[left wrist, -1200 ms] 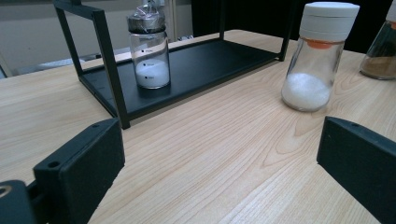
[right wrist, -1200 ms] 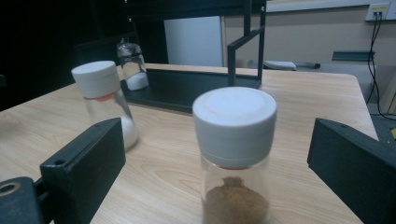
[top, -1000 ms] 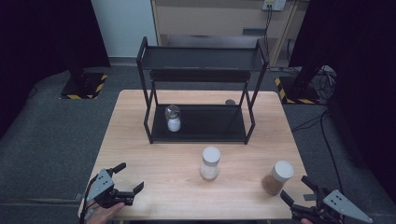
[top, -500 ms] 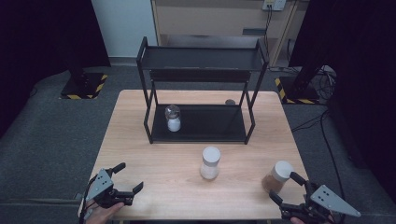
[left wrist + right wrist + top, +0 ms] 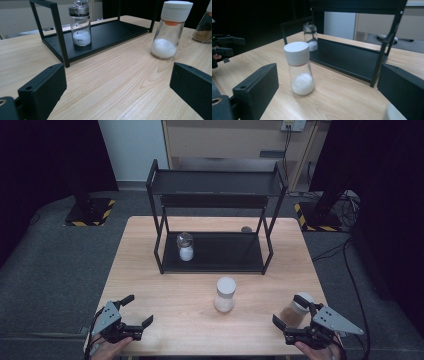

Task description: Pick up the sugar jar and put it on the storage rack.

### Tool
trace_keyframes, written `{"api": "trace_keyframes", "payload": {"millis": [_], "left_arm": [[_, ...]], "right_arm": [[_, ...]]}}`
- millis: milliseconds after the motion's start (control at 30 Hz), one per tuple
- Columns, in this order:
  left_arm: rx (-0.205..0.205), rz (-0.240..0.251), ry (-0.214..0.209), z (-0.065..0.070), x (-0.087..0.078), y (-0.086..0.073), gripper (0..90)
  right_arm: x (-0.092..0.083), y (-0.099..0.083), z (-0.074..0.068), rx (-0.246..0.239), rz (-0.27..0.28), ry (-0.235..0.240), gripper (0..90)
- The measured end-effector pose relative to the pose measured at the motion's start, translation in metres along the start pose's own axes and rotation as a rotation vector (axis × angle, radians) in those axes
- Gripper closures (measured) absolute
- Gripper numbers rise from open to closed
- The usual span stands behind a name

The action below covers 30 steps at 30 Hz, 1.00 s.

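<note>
Right gripper (image 5: 292, 317) held wide open, empty, at the table's near right, just beside a brown spice jar (image 5: 295, 308), seemingly lining up to grasp it; left gripper (image 5: 134, 311) waits open, empty, near left.

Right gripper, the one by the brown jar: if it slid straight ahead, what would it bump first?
Probably the white-capped glass shaker of white powder, standing between the open jaws of the right gripper; the black metal shelf rack lies beyond. Depth is uncertain.
</note>
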State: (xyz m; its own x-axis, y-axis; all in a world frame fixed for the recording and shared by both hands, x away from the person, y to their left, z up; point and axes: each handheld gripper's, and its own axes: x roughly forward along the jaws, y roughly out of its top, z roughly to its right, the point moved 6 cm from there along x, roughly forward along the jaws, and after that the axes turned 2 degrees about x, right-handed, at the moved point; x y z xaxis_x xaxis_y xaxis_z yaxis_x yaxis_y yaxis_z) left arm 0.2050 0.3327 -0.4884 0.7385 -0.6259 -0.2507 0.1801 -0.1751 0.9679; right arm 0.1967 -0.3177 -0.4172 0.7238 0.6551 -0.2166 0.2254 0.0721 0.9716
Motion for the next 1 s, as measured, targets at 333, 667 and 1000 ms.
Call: {"api": "trace_keyframes", "payload": {"millis": [333, 667, 1000], "left_arm": [[0.001, 0.001, -0.008, 0.000, 0.001, 0.000, 0.0], [-0.001, 0.008, -0.009, -0.001, 0.001, -0.001, 0.0], [0.001, 0.006, -0.011, -0.001, 0.001, 0.000, 0.0]], "right_arm": [[0.030, 0.012, -0.003, -0.001, -0.006, 0.051, 4.3], [0.060, 0.024, -0.012, -0.020, -0.028, 0.099, 4.3], [0.090, 0.025, -0.018, -0.015, -0.048, 0.138, 4.5]]}}
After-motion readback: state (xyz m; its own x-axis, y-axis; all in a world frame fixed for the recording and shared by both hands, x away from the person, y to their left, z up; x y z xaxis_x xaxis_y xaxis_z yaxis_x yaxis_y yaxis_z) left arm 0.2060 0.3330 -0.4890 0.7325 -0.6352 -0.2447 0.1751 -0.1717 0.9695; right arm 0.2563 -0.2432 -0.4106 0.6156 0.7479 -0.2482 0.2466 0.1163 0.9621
